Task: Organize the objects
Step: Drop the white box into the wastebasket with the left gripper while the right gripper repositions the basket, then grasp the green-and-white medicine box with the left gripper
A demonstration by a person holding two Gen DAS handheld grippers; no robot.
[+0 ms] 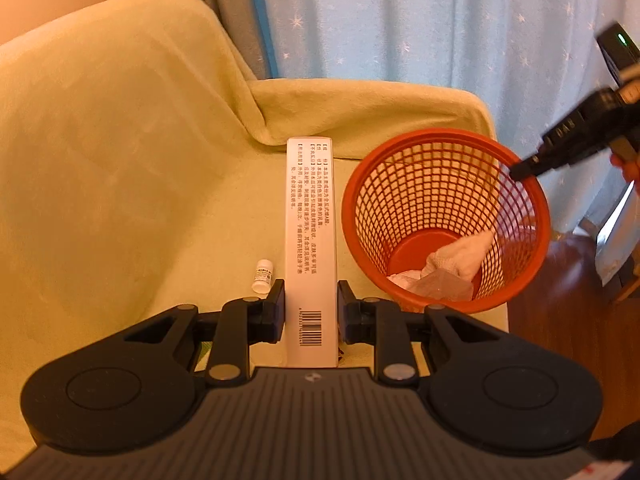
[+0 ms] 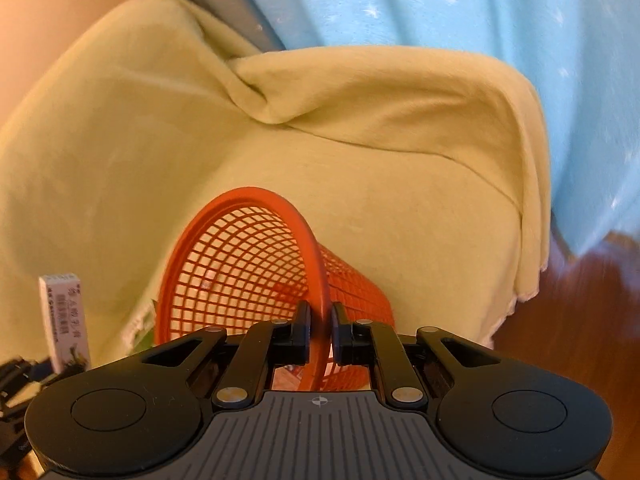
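Observation:
My left gripper [image 1: 311, 306] is shut on a long white carton [image 1: 311, 232] with printed text and a barcode, held level and pointing forward over the sofa seat. An orange mesh basket [image 1: 444, 220] stands to the right of the carton, with a white cloth [image 1: 460, 258] and crumpled paper inside. My right gripper [image 2: 320, 334] is shut on the basket [image 2: 240, 264] rim, and its finger [image 1: 560, 148] shows at that rim in the left wrist view. The carton [image 2: 64, 320] appears at the far left in the right wrist view. A small white bottle [image 1: 263, 276] lies on the seat left of the carton.
The sofa [image 1: 120, 160] is draped in a yellow-green cover, with a backrest at the left and an armrest [image 1: 360, 108] behind. A blue star-patterned curtain [image 1: 440, 20] hangs behind. Wooden floor [image 2: 580, 340] lies to the right of the seat edge.

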